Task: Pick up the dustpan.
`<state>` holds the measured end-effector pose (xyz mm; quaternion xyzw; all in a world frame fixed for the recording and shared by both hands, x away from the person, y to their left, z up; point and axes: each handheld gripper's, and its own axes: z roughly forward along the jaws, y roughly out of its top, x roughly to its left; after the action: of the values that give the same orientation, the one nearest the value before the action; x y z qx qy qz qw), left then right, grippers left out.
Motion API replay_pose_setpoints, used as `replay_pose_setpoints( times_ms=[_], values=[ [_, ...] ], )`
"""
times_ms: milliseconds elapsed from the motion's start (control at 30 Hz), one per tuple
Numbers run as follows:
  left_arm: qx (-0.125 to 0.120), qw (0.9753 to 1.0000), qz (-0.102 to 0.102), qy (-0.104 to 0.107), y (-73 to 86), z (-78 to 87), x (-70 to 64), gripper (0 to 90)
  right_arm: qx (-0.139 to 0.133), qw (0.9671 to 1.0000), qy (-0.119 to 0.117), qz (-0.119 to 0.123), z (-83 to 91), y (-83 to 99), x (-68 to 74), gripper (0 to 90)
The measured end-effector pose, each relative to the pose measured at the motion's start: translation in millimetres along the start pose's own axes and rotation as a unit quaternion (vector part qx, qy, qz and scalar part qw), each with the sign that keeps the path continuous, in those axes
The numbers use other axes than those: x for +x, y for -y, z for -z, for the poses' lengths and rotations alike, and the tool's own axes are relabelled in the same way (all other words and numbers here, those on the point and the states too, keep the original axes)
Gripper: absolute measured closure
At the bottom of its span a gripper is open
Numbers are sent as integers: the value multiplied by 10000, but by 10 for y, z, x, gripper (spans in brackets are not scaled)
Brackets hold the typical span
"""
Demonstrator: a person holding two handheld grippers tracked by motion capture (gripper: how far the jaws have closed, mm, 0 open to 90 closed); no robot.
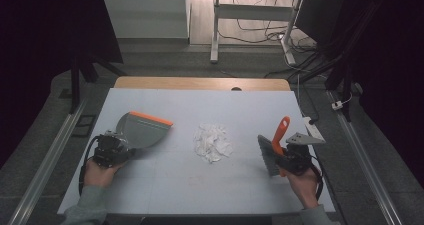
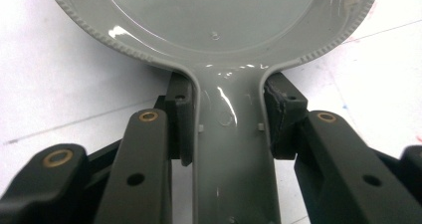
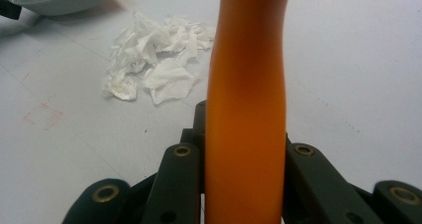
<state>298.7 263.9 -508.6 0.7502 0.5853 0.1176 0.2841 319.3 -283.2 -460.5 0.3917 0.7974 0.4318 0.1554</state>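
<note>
Tabletop (image 1: 165, 185): both forearms enter from 6 o'clock. Left gripper (image 1: 111, 150) at 9 o'clock, jaws clamped on the handle of the grey dustpan (image 1: 142, 130); its pan looks empty, orange lip facing 3 o'clock. Right gripper (image 1: 295, 157) at 3 o'clock, jaws pinching the orange handle of the brush (image 1: 272, 147), bristles toward 9 o'clock. Pile of torn white paper scraps (image 1: 212, 142) at centre, between dustpan and brush, apart from both.
</note>
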Motion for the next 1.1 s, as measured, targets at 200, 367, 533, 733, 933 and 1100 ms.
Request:
replay_pose_setpoints(
  times_ms=[200, 367, 533, 733, 933, 1100],
  values=[
    [-109, 9996, -159, 197, -2, 53, -1, 623, -58, 10000, 37, -26, 25, -8, -22, 763],
    [-183, 9990, -298, 275, -6, 92, 3, 624, -82, 10000, 37, -40, 41, -10, -36, 763],
    [-272, 9981, -395, 381, 7, 143, -1, 624, -111, 9999, 30, -42, 42, -29, -45, 763],
    [-424, 9950, -631, 646, 28, 205, -17, 623, -127, 9999, 35, -37, 43, -43, -53, 763],
    [-443, 9920, -905, 761, 42, 263, -56, 623, -116, 9999, 23, -10, 18, -53, -49, 763],
    [-448, 9890, -1089, 897, 63, 320, -78, 623, -116, 9999, 18, 7, 10, -59, -49, 763]
  ],
)
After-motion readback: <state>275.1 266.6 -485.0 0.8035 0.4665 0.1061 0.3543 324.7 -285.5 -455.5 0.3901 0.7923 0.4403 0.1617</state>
